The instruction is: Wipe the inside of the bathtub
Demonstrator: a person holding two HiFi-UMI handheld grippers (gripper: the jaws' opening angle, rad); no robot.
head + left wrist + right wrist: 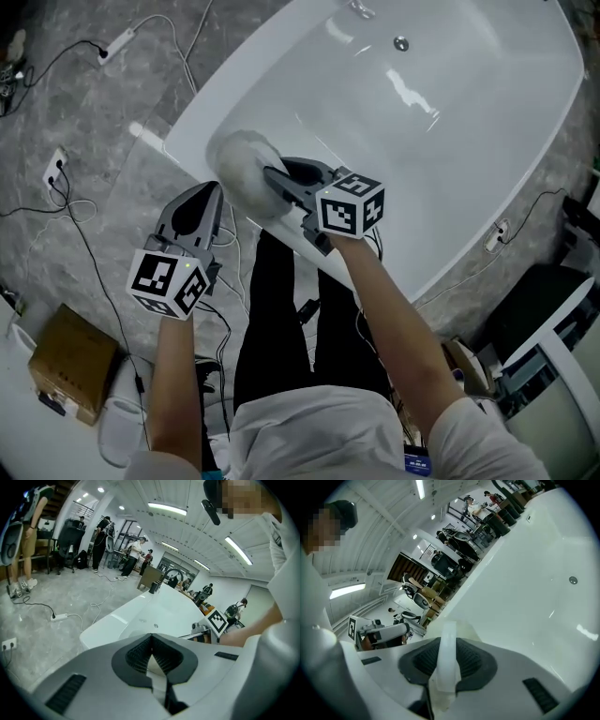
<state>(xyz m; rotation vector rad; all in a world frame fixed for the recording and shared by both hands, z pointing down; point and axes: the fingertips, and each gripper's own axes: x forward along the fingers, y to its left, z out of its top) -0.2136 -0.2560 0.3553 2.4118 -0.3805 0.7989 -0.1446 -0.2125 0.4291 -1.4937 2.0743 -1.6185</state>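
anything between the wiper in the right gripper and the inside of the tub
Nothing visible. The right gripper holds the fluffy wiper by the bathtub's near rim, and the basin ahead is bare apart from the drain.

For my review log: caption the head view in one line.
Right gripper holds a duster at the near end of the tub; left gripper hangs outside.

Left gripper [208,192]: jaws together, nothing between them; left forearm [176,375] bare, extended forward.
Right gripper [277,178]: jaws clamped on white handle [446,658]; right forearm [394,319] bare, reaching further forward.
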